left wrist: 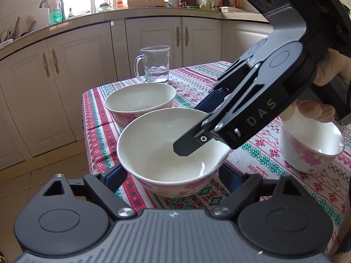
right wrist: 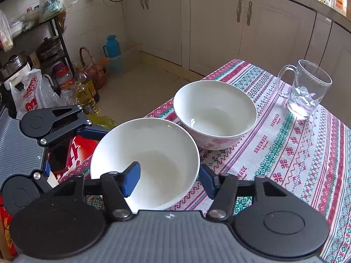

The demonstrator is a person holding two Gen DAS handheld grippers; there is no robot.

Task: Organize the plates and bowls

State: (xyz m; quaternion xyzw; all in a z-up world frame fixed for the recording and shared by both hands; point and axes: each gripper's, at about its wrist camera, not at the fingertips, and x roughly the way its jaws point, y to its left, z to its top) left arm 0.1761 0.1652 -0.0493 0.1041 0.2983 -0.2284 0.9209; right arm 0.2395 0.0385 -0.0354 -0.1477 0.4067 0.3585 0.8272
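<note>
Three white bowls with pink flowers stand on the patterned tablecloth [left wrist: 193, 83]. The near bowl [left wrist: 171, 151] sits between my left gripper's [left wrist: 173, 175] open blue pads. My right gripper [left wrist: 197, 129] reaches over it from the right, open, one finger inside the bowl and one outside its rim. In the right wrist view that bowl [right wrist: 144, 162] lies between the right gripper's [right wrist: 169, 182] pads. A second bowl [left wrist: 140, 100] [right wrist: 215, 114] stands just behind it. A third bowl [left wrist: 309, 149] stands to the right.
A glass mug [left wrist: 155, 64] [right wrist: 305, 89] stands at the table's far end. Kitchen cabinets [left wrist: 65, 83] run behind. On the floor are oil bottles [right wrist: 85, 92], bags and a blue thermos [right wrist: 113, 52]. The table edge is close on the left.
</note>
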